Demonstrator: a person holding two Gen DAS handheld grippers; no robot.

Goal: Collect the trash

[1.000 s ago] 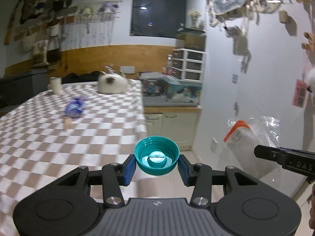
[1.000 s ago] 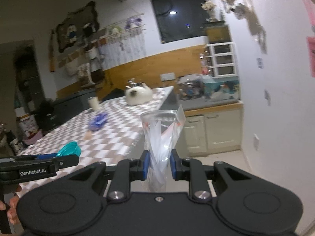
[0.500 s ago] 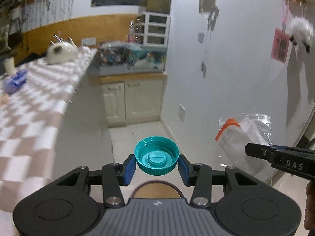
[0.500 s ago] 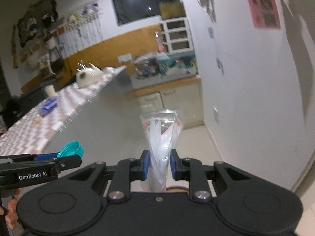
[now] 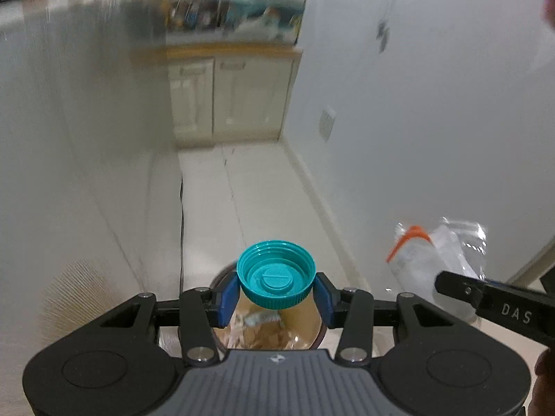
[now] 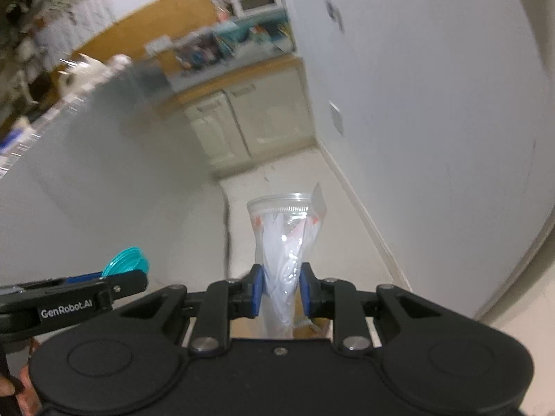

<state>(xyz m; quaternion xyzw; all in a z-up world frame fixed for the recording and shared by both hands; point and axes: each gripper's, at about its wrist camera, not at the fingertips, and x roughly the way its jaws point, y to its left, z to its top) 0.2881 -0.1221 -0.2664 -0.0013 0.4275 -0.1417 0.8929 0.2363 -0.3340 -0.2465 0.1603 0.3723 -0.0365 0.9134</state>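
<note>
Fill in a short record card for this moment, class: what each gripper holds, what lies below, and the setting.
left gripper: shut on teal bottle cap, open side up
right gripper: shut on clear plastic bag with orange markings
below: round bin holding scraps, under the cap
setting: pale floor, cream cabinet, white wall

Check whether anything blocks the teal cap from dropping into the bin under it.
Nothing visible does. The left tongs hold the teal cap right above the open bin, which already has scraps inside. The plastic bag in the right tongs hangs off to the side.
</note>
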